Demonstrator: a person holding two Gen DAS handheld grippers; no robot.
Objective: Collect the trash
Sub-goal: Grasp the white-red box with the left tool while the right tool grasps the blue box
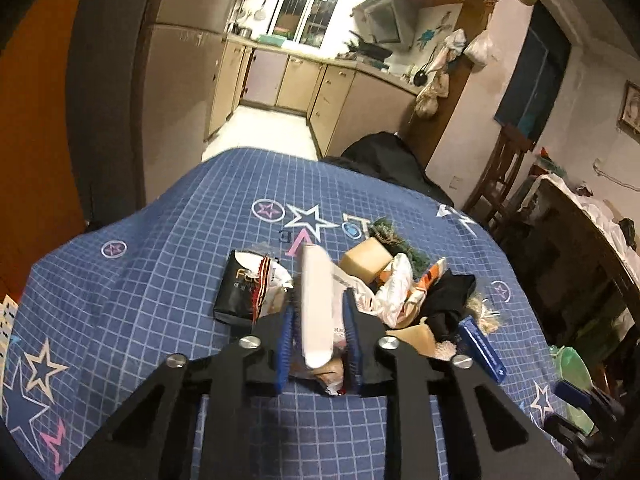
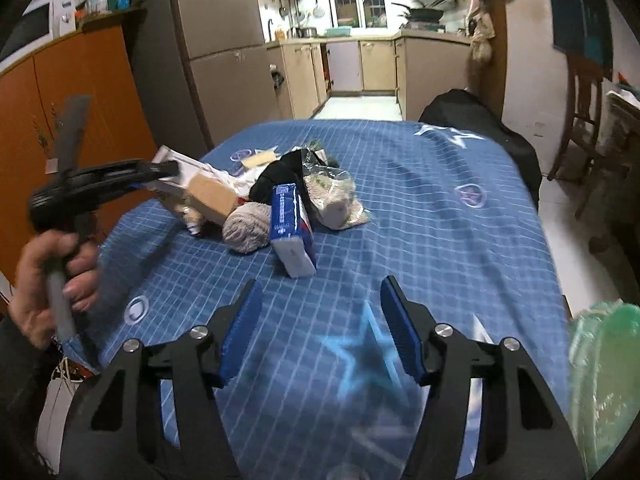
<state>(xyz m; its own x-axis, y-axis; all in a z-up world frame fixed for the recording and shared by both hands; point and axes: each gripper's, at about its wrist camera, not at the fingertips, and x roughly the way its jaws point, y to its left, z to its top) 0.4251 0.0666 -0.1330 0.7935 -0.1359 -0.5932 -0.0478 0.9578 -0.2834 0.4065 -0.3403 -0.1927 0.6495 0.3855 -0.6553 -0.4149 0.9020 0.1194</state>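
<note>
Our left claw (image 1: 318, 320) is clenched on a long white packet (image 1: 316, 304) at the near edge of the trash heap, its blue pads (image 1: 286, 344) pressing both flat sides. The rest of the trash sits piled in the middle of the table (image 1: 160, 272) on the blue checked cloth: a black snack bag (image 1: 236, 292), a tan box (image 1: 366, 260), crumpled plastic (image 1: 394, 288) and a blue carton (image 2: 290, 232) standing on end.

Our right claw (image 2: 320, 320) hangs released over bare cloth, short of the carton, with nothing between its pads.

To do this well, we should lift the white packet straight up so it does not drag the wrappers lying under it. We then bring the right claw forward and square to the carton's narrow sides. The carton looks likely to topple if nudged.
</note>
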